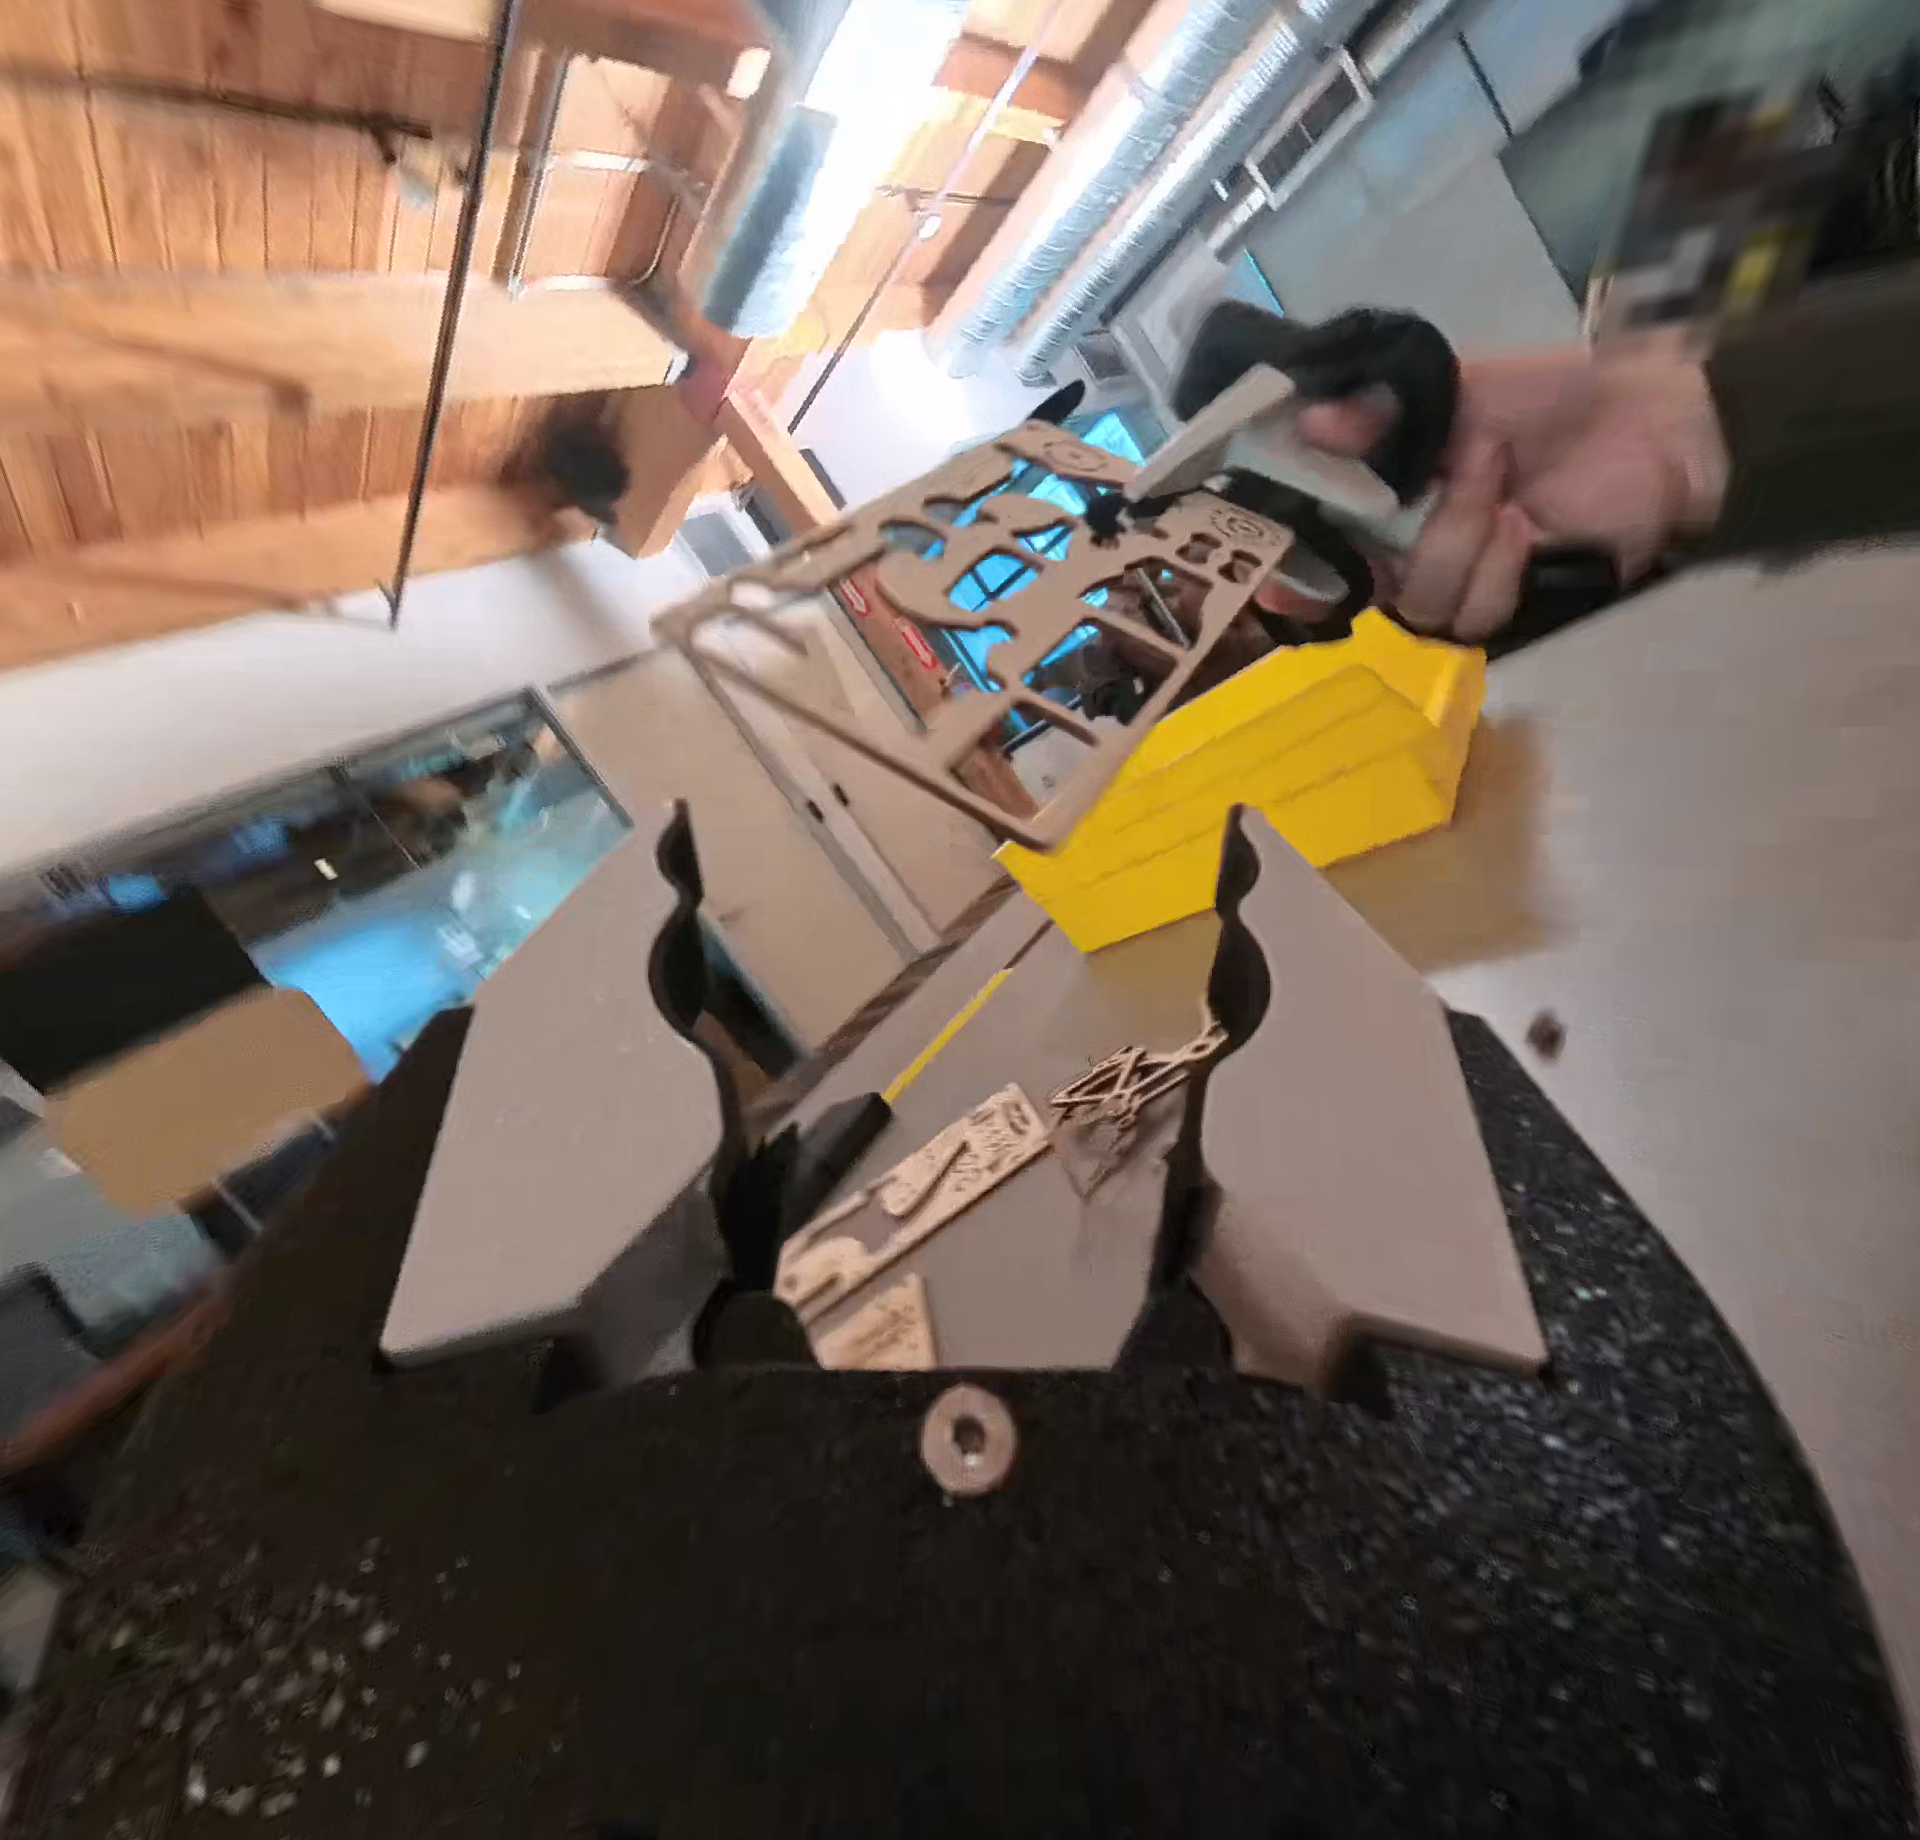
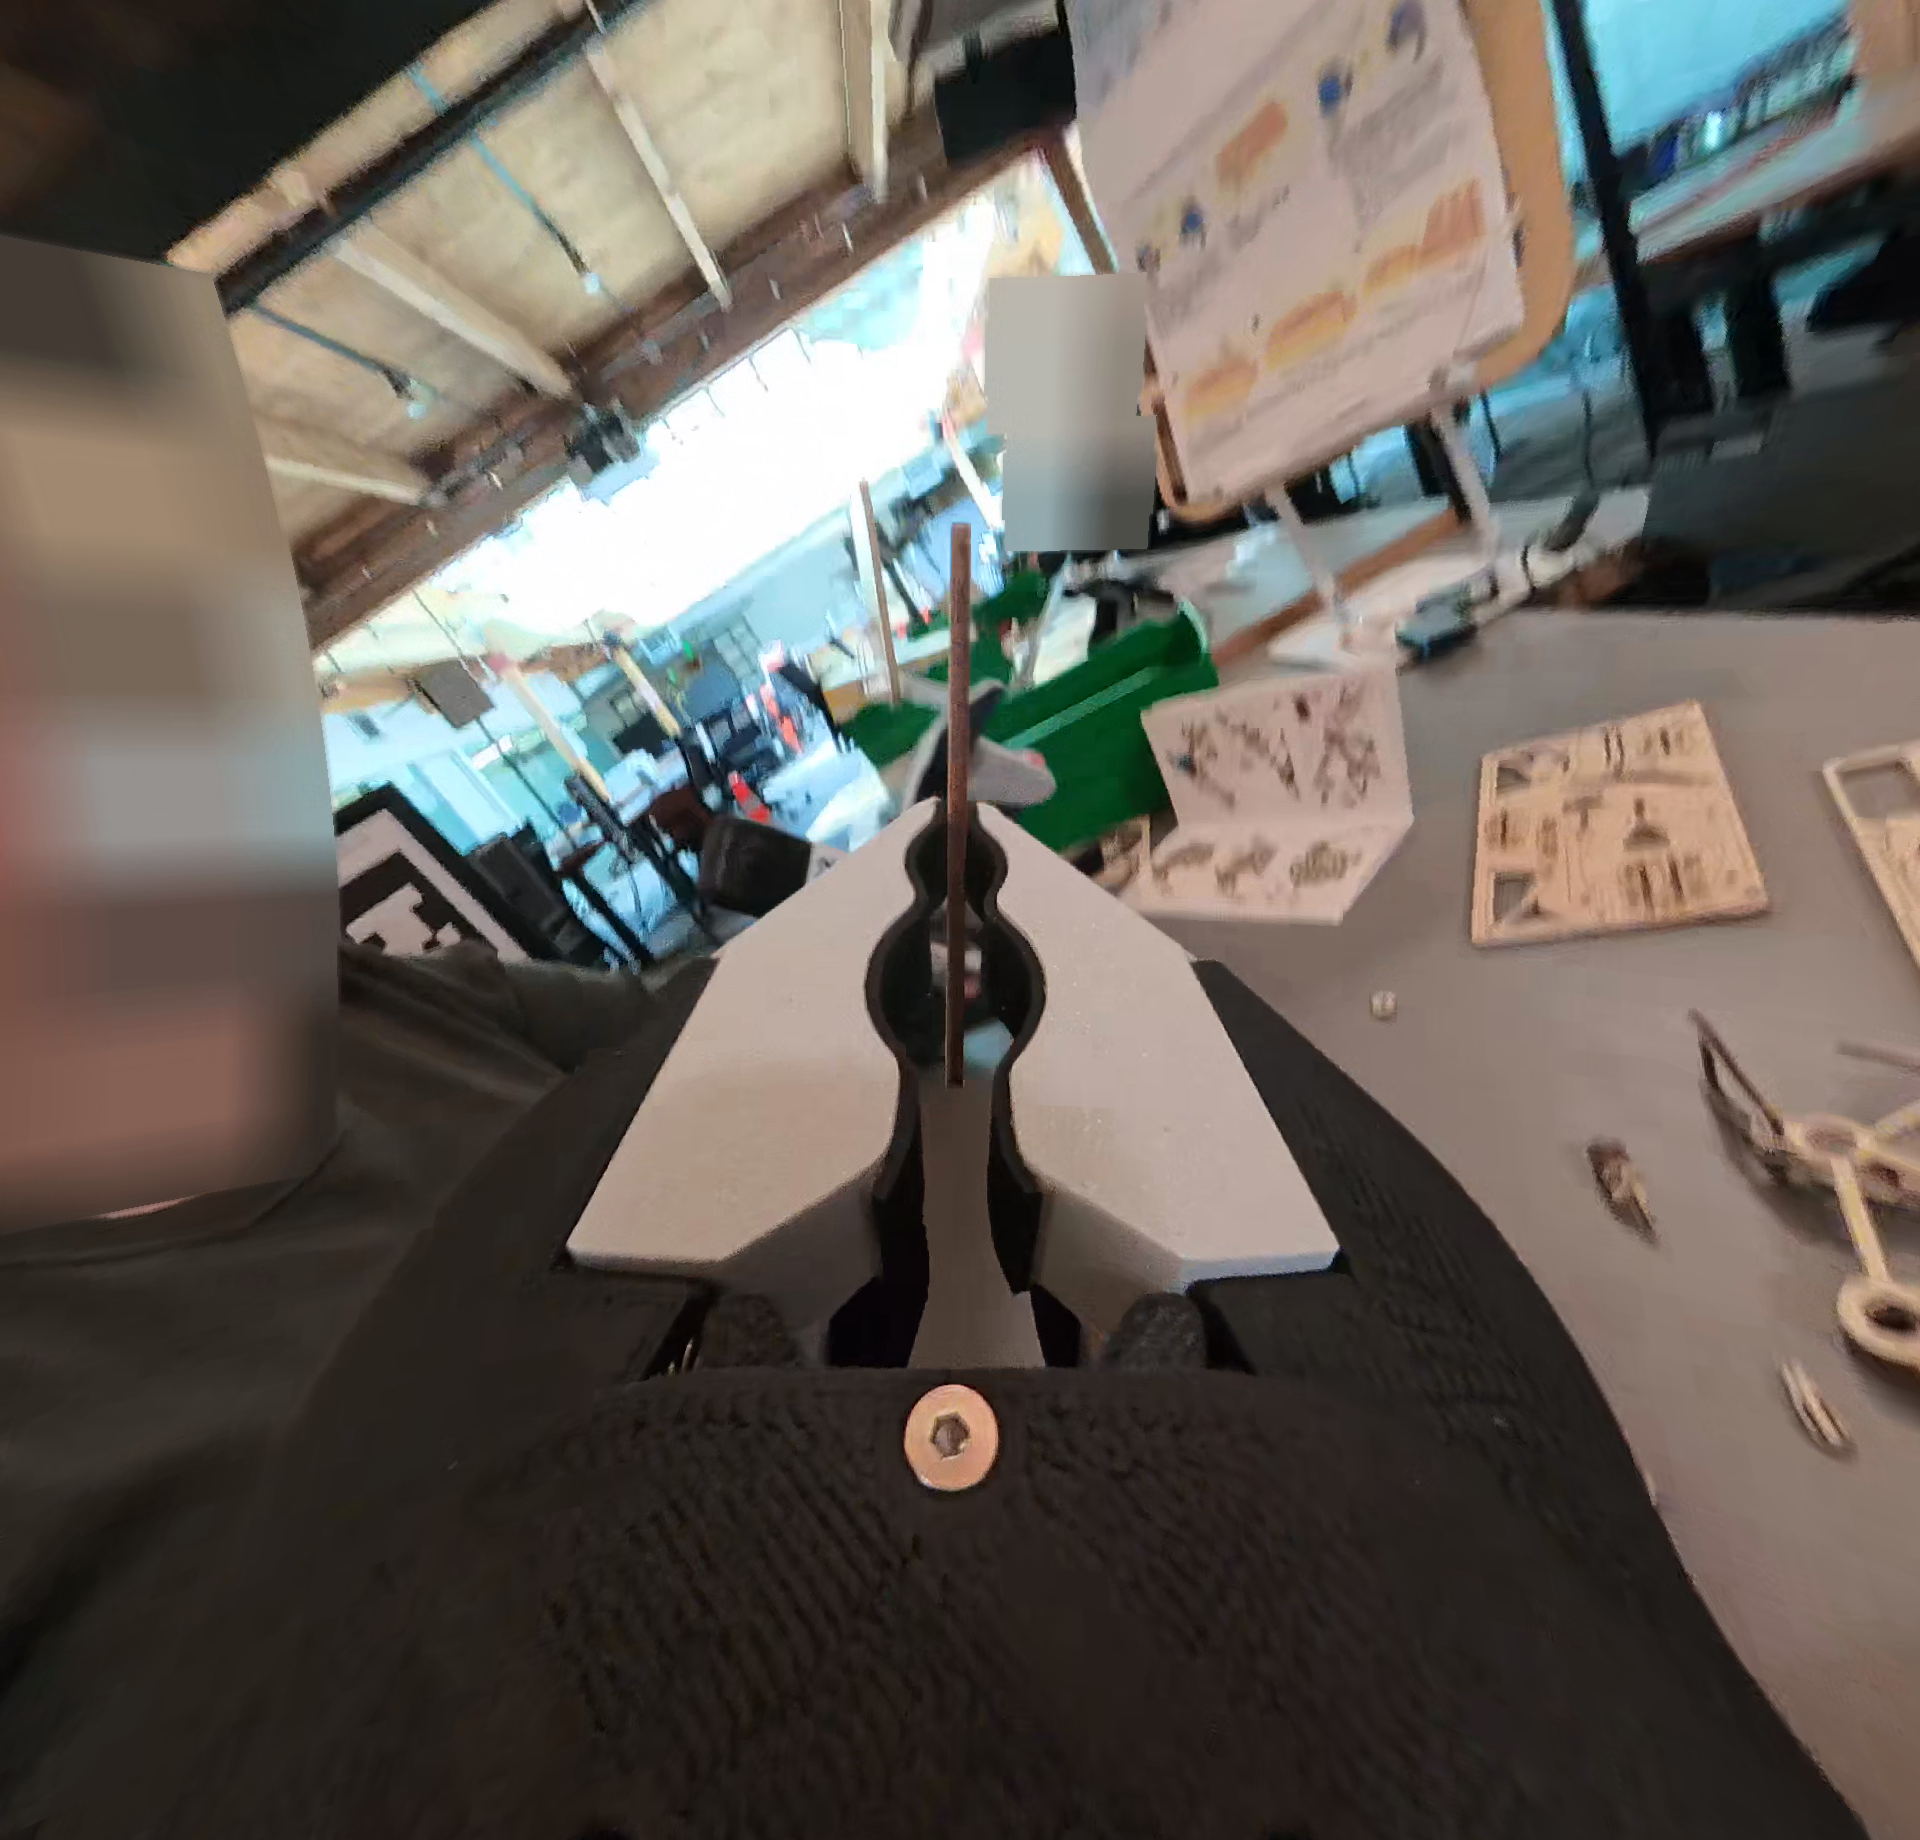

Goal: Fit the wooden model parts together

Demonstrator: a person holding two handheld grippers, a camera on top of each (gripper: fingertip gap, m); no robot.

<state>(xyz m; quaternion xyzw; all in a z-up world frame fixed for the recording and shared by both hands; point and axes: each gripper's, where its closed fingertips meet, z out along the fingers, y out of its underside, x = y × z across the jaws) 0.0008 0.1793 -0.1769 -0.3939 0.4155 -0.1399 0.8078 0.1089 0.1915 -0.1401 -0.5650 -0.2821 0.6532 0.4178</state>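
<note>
My left gripper (image 1: 958, 819) is open wide, with nothing between its fingers. It hovers above loose wooden parts (image 1: 935, 1198) and a small lattice piece (image 1: 1132, 1073) lying on the table. My right gripper (image 2: 958, 816) is shut on a thin wooden parts sheet (image 2: 960, 668), seen edge-on between its pads and sticking up past the fingertips. In the left wrist view the same sheet (image 1: 1039, 533), full of cut-outs, is held in the air by the right gripper (image 1: 1127, 507) with a hand behind it.
A yellow bin (image 1: 1299, 751) stands on the table beyond my left gripper. The right wrist view shows a green bin (image 2: 1101, 720), an open instruction booklet (image 2: 1278, 793), another wooden sheet (image 2: 1610, 824) and a partly built wooden piece (image 2: 1849, 1167) on the grey table (image 2: 1455, 1063). My hands' fingertips stand some 12 cm from each other.
</note>
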